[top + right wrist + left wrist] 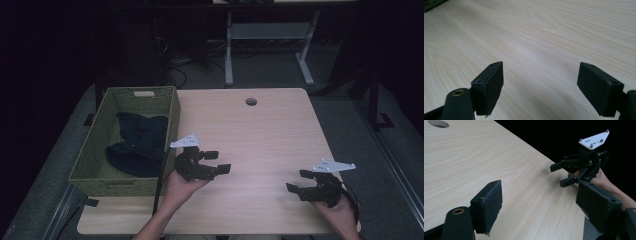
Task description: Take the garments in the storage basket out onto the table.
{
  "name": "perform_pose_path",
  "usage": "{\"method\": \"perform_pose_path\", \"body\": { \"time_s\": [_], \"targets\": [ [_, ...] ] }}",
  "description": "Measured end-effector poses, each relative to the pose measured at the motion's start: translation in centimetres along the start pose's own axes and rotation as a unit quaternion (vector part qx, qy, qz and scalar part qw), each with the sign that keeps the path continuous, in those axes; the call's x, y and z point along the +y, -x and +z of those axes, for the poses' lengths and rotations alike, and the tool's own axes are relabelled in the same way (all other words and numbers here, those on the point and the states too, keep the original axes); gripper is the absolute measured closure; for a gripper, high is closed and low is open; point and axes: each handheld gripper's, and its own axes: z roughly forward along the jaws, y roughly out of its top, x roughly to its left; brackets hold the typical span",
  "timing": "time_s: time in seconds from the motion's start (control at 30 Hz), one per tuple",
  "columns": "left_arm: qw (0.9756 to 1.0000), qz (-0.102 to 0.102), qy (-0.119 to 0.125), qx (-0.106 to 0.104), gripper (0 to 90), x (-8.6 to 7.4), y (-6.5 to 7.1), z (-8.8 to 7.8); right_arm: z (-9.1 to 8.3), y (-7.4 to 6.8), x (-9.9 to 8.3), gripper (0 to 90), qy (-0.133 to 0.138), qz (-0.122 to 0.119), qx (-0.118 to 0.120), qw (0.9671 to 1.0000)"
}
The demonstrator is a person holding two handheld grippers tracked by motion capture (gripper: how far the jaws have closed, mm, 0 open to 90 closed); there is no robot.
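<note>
A: Right, count: two grippers over one table [260, 130]. Left gripper [218, 161] just beside the basket, jaws spread, nothing between them.
B: Right gripper [299, 180]?
A: Near the table's right edge, jaws spread wide too, bare wood under them.
B: Contents of the basket [102, 172]?
A: One green woven basket at the table's left end, one dark cloth [137, 145] bundled inside it, well apart from both grippers

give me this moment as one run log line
left gripper: open, empty | right gripper: open, empty | dark cloth: in basket
</note>
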Motion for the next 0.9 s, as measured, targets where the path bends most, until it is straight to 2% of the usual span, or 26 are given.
{"method": "perform_pose_path", "body": {
  "time_s": [0.17,0.2,0.23,0.37,0.43,0.7,0.9],
  "targets": [
    [1.0000,-0.005,0.000,0.005,21.2,0.6,-0.5,-1.1,0.2,-0.1,0.1,20.4,0.000,-0.004,0.002,1.0000],
    [1.0000,-0.005,-0.003,0.008,21.2,0.8,-0.5,-1.2,0.2,-0.1,0.2,20.3,0.001,-0.004,0.002,1.0000],
    [0.9998,0.001,-0.006,0.020,21.2,1.1,-0.5,-1.7,0.2,-0.2,0.2,20.1,0.000,-0.003,0.002,1.0000],
    [0.9995,0.005,-0.006,0.030,21.2,1.6,-0.7,-2.4,0.1,-0.1,0.2,20.1,0.001,-0.004,0.002,1.0000],
    [0.9995,0.000,-0.006,0.030,21.3,2.0,-1.0,-2.8,0.2,-0.2,0.2,19.9,0.000,-0.002,0.003,1.0000],
    [0.9991,0.006,-0.010,0.042,22.8,3.3,-1.4,-4.3,0.1,-0.2,0.3,19.8,0.001,-0.003,0.002,1.0000],
    [0.9992,0.003,-0.013,0.038,22.8,4.1,-2.1,-5.1,0.0,-0.2,0.3,19.6,0.001,0.000,0.002,1.0000]
  ]
}}
